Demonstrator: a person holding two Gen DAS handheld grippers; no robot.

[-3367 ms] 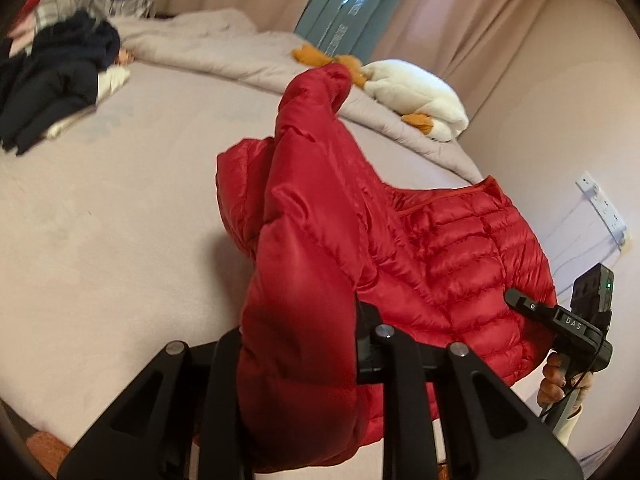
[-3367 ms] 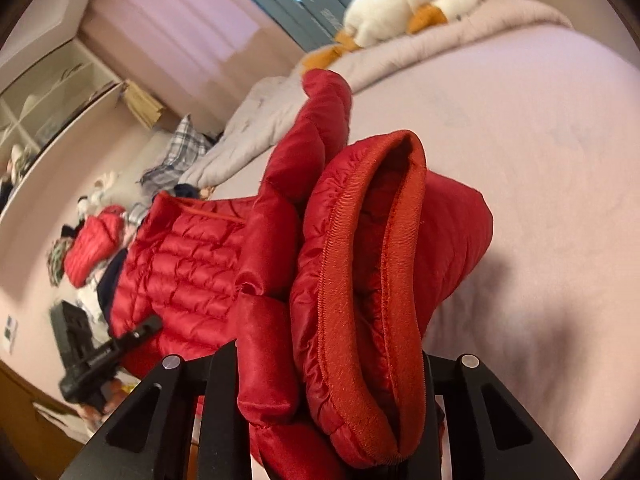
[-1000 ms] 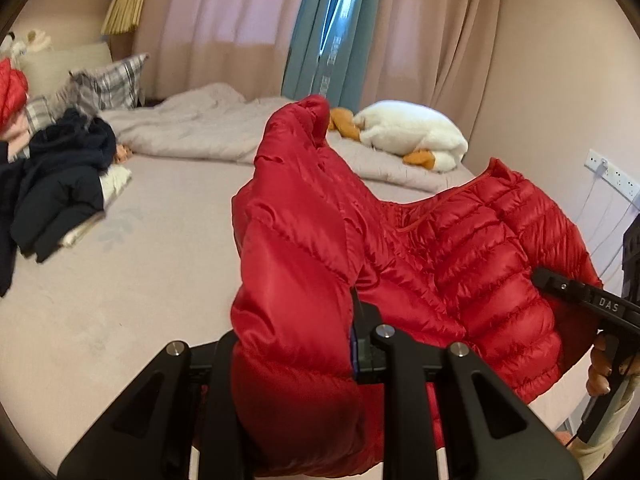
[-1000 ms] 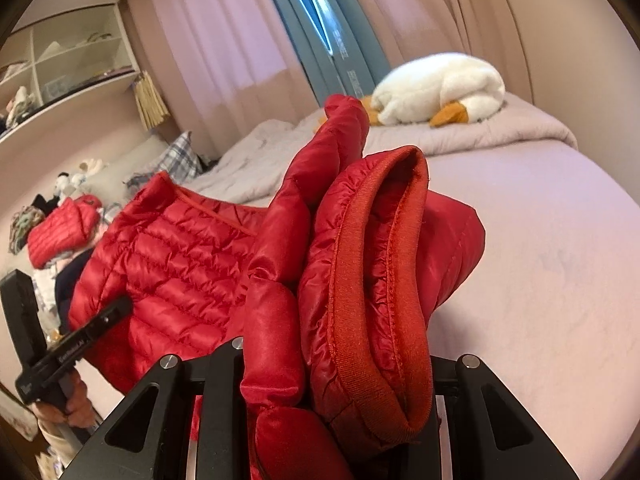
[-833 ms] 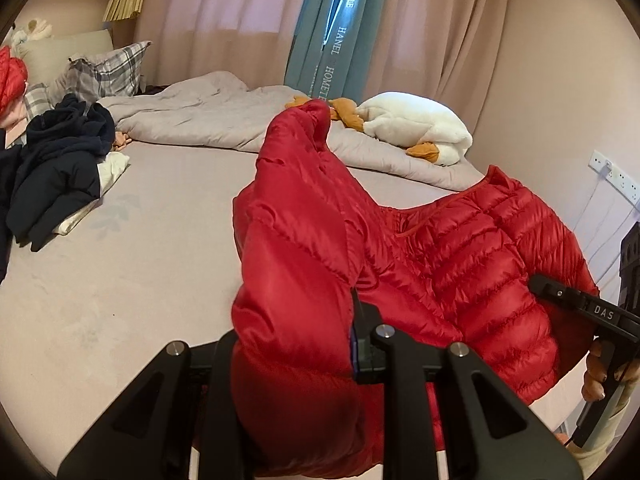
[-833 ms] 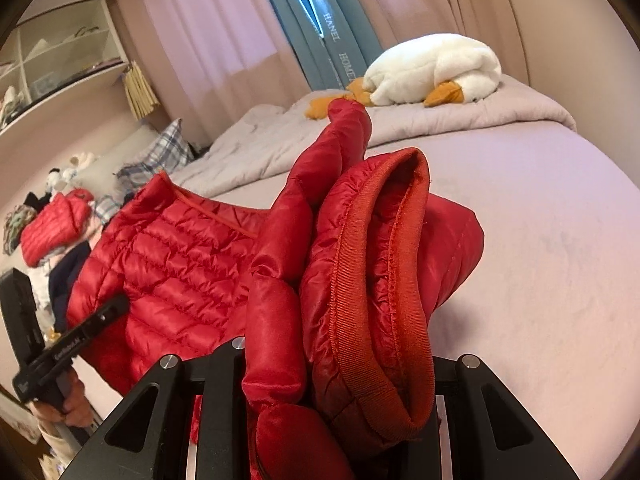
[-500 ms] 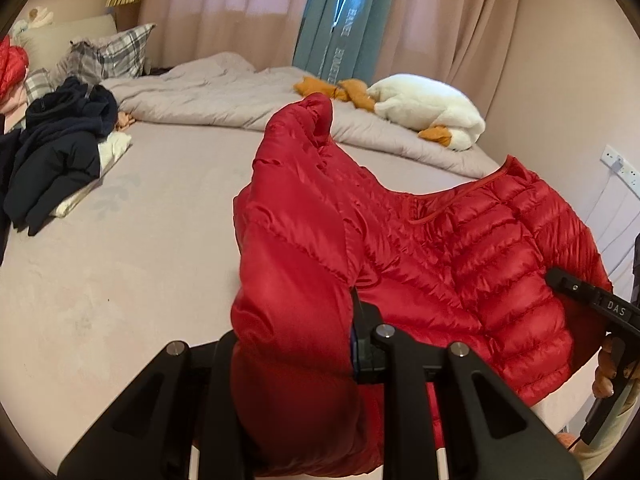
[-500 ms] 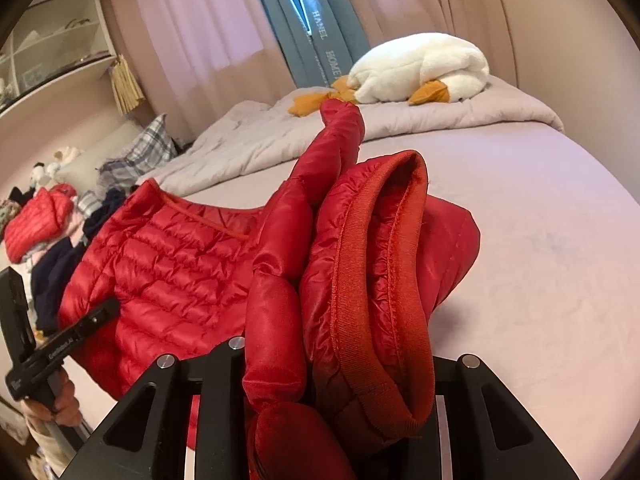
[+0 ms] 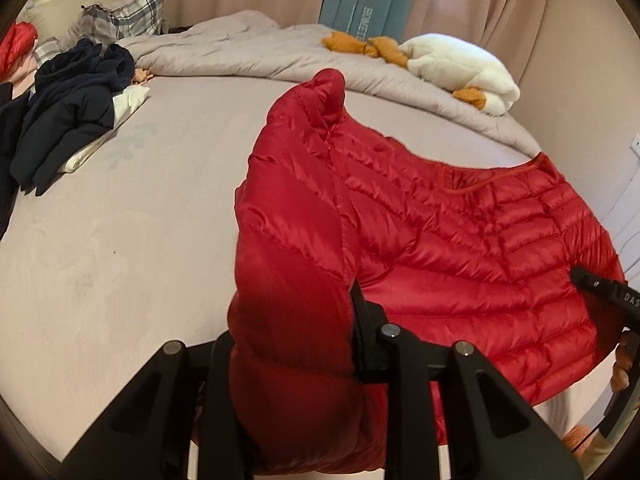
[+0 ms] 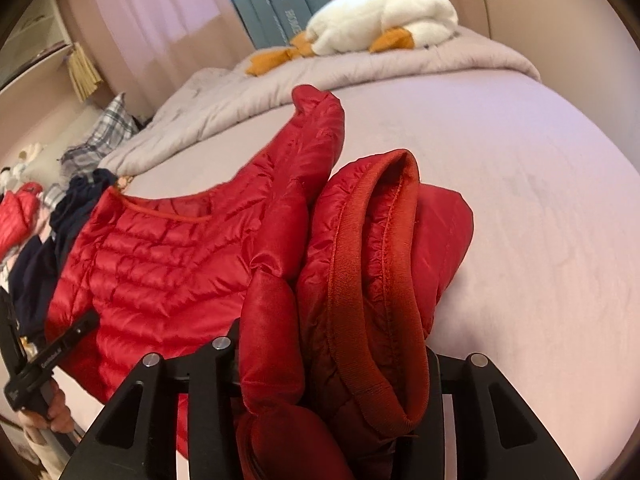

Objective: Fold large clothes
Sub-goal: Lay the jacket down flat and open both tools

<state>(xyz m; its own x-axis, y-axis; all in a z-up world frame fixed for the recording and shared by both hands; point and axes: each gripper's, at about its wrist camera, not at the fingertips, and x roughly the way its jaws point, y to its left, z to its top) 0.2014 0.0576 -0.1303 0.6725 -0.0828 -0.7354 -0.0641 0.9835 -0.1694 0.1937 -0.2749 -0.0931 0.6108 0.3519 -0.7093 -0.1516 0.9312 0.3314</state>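
Note:
A red quilted down jacket [image 9: 480, 248] lies with its body spread over the near edge of the bed [image 9: 120, 220]. My left gripper [image 9: 292, 320] grips a bunched sleeve and shoulder of it; its jaws are opening, and the fabric still fills the gap. One sleeve end [image 9: 324, 92] sticks up behind. In the right wrist view the jacket [image 10: 160, 264] stretches off to the left. My right gripper [image 10: 332, 344] clasps a folded sleeve with its ribbed cuff [image 10: 360, 280]. These jaws are opening too, still packed with fabric.
A pile of dark navy clothes [image 9: 72, 96] sits at the bed's far left, by a plaid pillow [image 9: 124, 12]. A rumpled grey duvet [image 9: 240, 52] and a white plush goose [image 9: 460, 68] lie along the far side. A hand [image 10: 56, 404] shows at lower left.
Both grippers have sunk toward the bed and tilted down, carrying the jacket. Its body has settled flatter on the sheet. The right gripper's jaws stand slightly wider.

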